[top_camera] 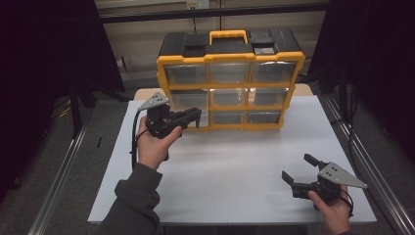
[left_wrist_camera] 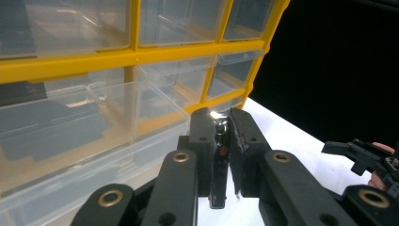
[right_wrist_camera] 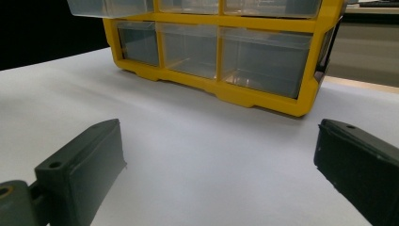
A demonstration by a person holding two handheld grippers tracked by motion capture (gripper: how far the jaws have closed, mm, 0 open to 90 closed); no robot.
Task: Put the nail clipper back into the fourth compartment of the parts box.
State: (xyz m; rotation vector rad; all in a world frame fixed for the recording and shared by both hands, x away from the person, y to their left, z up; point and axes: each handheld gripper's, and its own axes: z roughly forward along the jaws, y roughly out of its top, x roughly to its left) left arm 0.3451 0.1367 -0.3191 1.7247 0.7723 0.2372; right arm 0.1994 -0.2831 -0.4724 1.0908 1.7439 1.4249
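High view: yellow drawer organizer (top_camera: 230, 88) at the table's (top_camera: 235, 191) far edge. Left gripper (top_camera: 192, 117) held up at the organizer's lower-left corner, against the bottom-left drawer, which is pulled out. Right gripper (top_camera: 297, 169) low over the table, well in front of the organizer's right end, jaws spread wide with nothing between them.

Left gripper view: jaws clamped on a small shiny metal part (left_wrist_camera: 220, 141), likely a socket bit; pulled-out clear drawer (left_wrist_camera: 89, 141) just left of it.

Right gripper view: both jaws far apart, bare table between, organizer's bottom drawer row ahead.
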